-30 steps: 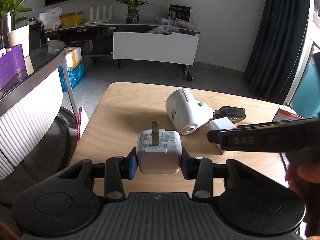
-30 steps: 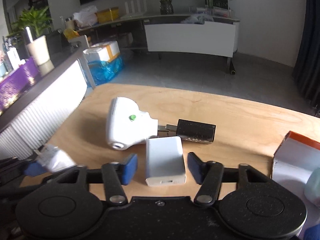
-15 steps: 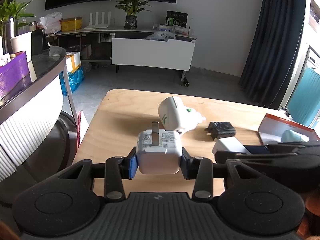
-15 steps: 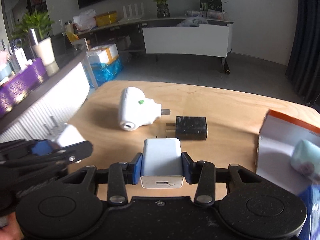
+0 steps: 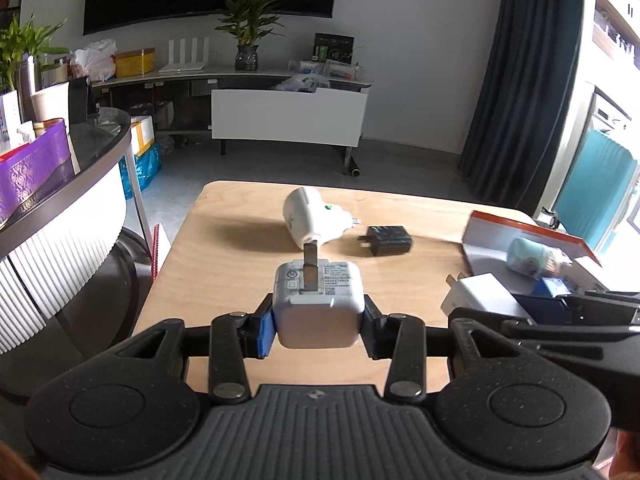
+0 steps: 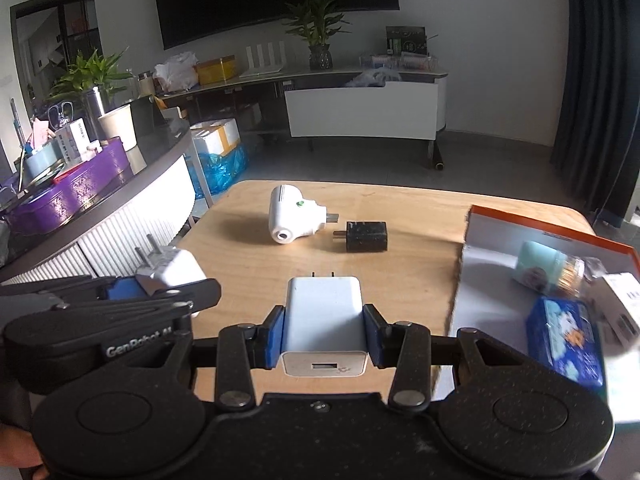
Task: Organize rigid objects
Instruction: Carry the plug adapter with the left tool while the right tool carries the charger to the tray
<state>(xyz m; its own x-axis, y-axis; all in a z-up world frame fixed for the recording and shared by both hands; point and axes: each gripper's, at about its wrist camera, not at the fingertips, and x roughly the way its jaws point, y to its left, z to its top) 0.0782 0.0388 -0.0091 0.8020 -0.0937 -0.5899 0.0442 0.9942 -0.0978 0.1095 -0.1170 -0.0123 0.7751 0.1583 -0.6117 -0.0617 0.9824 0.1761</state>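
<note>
The left gripper (image 5: 319, 320) gripped a square white charger (image 5: 319, 304) — the right gripper (image 6: 324, 336) gripped a flat white charger (image 6: 324, 312) — both above the wooden table (image 6: 400, 272).

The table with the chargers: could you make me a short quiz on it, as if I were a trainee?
1. True or false: the left claw is empty.
2. What does the right claw grip?
A. black charger
B. flat white charger
C. blue box
3. Which two plug-in things still lie on the wooden table?

Key
1. False: it grips a square white charger, prong up.
2. B, the flat white charger.
3. The rounded white adapter and the black charger.
</note>
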